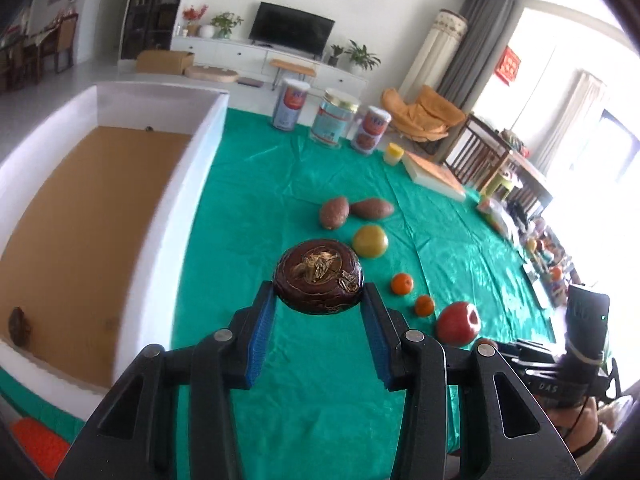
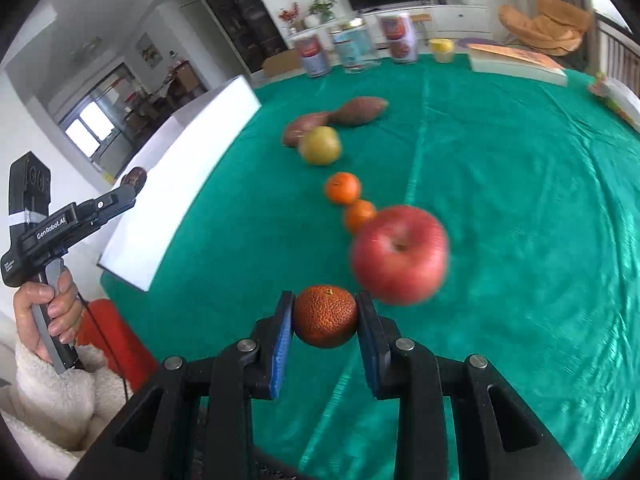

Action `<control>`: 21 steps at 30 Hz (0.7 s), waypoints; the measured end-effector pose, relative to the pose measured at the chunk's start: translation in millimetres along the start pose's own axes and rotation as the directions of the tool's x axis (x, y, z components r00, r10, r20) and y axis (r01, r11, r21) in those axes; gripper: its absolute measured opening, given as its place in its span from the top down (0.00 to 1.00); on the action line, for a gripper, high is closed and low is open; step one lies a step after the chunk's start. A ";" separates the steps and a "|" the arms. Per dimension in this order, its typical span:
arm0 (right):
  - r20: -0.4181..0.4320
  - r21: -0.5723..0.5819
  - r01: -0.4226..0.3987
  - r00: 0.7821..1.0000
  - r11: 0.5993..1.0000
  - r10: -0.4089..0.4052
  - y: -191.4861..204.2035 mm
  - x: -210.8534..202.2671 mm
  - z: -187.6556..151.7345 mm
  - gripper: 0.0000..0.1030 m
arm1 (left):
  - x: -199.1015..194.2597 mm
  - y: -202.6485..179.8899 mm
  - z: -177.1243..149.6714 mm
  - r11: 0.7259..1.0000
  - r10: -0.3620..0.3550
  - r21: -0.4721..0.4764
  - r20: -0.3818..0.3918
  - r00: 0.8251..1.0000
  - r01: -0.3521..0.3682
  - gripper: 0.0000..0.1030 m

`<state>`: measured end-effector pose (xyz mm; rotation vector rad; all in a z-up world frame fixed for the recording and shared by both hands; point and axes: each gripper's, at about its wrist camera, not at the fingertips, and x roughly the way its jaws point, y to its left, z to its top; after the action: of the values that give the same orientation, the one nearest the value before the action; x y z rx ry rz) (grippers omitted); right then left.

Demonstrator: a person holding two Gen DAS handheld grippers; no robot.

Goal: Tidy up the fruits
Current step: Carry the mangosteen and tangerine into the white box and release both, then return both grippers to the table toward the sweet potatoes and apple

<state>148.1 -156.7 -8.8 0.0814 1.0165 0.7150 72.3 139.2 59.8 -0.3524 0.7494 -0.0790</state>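
Observation:
My left gripper is shut on a dark brown round fruit with a dried top, held above the green cloth right of the white box. A similar dark fruit lies in the box's near corner. My right gripper is shut on a dark orange tangerine, just in front of a red apple. On the cloth lie two small oranges, a yellow-green pear and two brown sweet potatoes. The left gripper also shows in the right wrist view.
Three jars stand at the far edge of the table, with a small yellow-lidded cup and a flat book-like box. Clutter lies at the table's right edge. An orange-red stool stands by the table.

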 end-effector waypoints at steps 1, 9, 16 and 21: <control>-0.019 -0.039 -0.049 0.999 0.998 0.048 25.7 10.4 13.6 0.70 | -13.4 13.9 6.3 0.999 0.029 -0.013 0.016 0.999 -0.029 0.57; -0.145 -0.307 -0.256 0.965 0.917 0.220 214.3 110.2 92.1 0.70 | -29.4 154.9 12.2 0.908 0.390 -0.137 -0.071 0.918 -0.397 0.57; -0.206 -0.346 -0.182 0.972 0.920 0.115 270.0 185.7 103.5 0.57 | -23.0 183.1 3.4 0.872 0.448 -0.177 -0.086 0.890 -0.456 0.43; -0.021 -0.311 -0.188 0.981 0.932 0.191 251.1 110.4 129.2 0.43 | -48.5 143.1 21.7 0.891 0.439 -0.157 0.061 0.896 -0.426 0.17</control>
<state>159.5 134.6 74.6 -0.0932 0.8828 1.0443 43.8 289.1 57.3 -0.3117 0.7252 0.4134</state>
